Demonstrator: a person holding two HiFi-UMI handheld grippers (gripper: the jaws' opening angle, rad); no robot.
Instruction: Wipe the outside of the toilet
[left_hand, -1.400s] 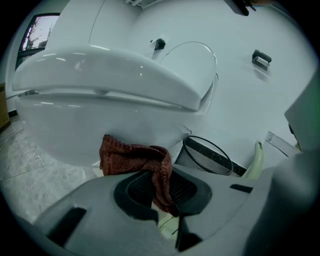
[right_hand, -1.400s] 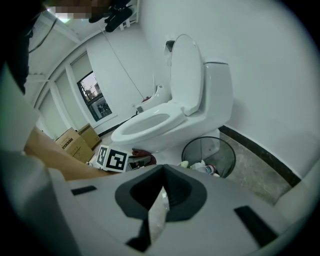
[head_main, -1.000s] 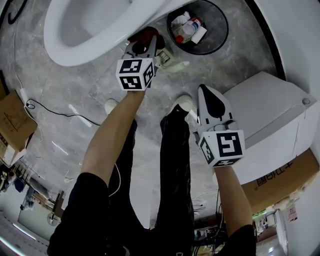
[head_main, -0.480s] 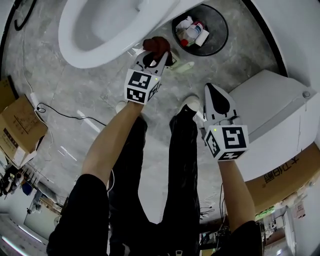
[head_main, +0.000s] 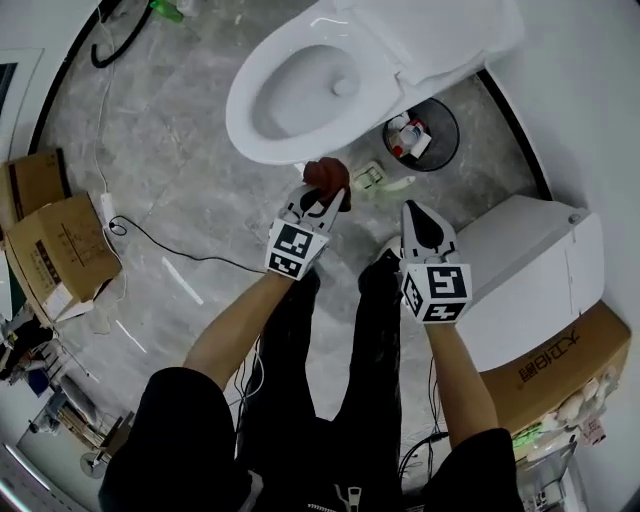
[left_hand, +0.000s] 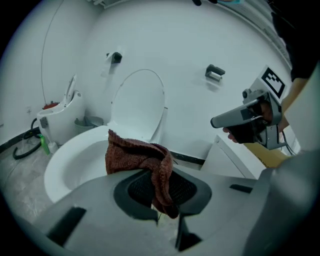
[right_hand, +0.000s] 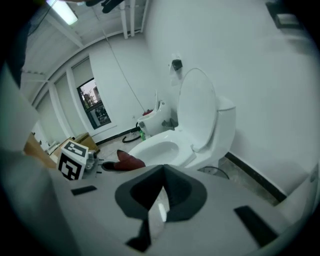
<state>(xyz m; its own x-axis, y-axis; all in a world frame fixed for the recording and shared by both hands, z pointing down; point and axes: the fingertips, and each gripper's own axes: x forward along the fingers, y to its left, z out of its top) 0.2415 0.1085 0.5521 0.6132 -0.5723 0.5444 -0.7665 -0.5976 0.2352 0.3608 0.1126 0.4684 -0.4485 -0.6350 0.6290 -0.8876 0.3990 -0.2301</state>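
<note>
Rust cloth (head_main: 326, 177) stays clamped in left hand-held gripper (head_main: 322, 197) by front rim of toilet (head_main: 243, 138); right hand-held gripper (head_main: 416, 210) closed, empty. Wiping likely ongoing.

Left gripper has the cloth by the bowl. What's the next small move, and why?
Probably ease the left gripper forward until the cloth presses on the outside of the toilet bowl, then start a sideways stroke. Its jaws are shut on the cloth, which sits just beside the front rim; contact isn't clear. The right gripper, jaws together and empty, is off to the side.
</note>
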